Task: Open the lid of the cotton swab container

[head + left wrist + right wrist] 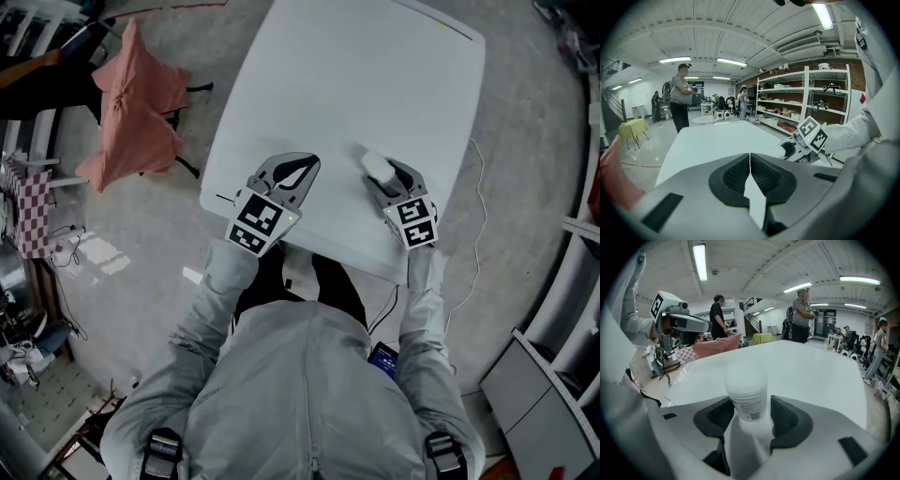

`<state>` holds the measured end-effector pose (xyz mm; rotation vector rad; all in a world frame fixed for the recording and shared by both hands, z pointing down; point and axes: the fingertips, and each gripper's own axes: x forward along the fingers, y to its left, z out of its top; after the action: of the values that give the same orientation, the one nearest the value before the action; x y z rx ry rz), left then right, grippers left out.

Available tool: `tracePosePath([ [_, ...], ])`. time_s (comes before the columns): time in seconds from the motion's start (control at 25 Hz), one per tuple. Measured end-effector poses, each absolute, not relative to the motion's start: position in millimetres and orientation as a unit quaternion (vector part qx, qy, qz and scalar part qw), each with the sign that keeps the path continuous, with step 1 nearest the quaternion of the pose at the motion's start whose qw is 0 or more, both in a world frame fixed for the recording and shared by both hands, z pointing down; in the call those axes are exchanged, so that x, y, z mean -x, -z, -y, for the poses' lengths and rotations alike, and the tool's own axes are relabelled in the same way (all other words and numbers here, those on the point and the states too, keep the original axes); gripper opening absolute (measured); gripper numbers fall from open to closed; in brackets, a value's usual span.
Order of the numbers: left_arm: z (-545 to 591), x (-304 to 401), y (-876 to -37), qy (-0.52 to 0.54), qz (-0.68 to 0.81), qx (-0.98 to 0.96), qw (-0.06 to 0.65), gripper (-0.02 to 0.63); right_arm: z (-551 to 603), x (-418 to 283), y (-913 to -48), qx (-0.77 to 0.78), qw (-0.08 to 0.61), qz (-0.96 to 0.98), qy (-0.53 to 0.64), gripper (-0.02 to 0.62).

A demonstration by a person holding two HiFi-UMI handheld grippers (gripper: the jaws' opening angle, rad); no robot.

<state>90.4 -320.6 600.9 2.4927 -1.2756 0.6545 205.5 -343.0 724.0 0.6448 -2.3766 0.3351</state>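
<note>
The cotton swab container is a frosted white cylinder, lid on, and its small label and barcode are too fine to read. My right gripper pinches it at the white table's near side. My left gripper is pressed together, empty.

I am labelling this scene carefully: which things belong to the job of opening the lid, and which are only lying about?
Job: cotton swab container, clamped in the right gripper; left gripper, shut and empty; white table beneath.
Lying about: pink cloth draped left of the table; checkered cloth farther left; shelves in the background.
</note>
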Motion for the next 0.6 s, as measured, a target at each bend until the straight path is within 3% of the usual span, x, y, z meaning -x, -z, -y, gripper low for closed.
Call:
tracePosePath([
  [0.6, 313.9, -86.2, -585.1, -0.228, 0.434, -0.863, 0.120, 0.023, 341.8, -200.5, -713.7, -0.275, 0.316, 0.900, -0.118, 0.229],
])
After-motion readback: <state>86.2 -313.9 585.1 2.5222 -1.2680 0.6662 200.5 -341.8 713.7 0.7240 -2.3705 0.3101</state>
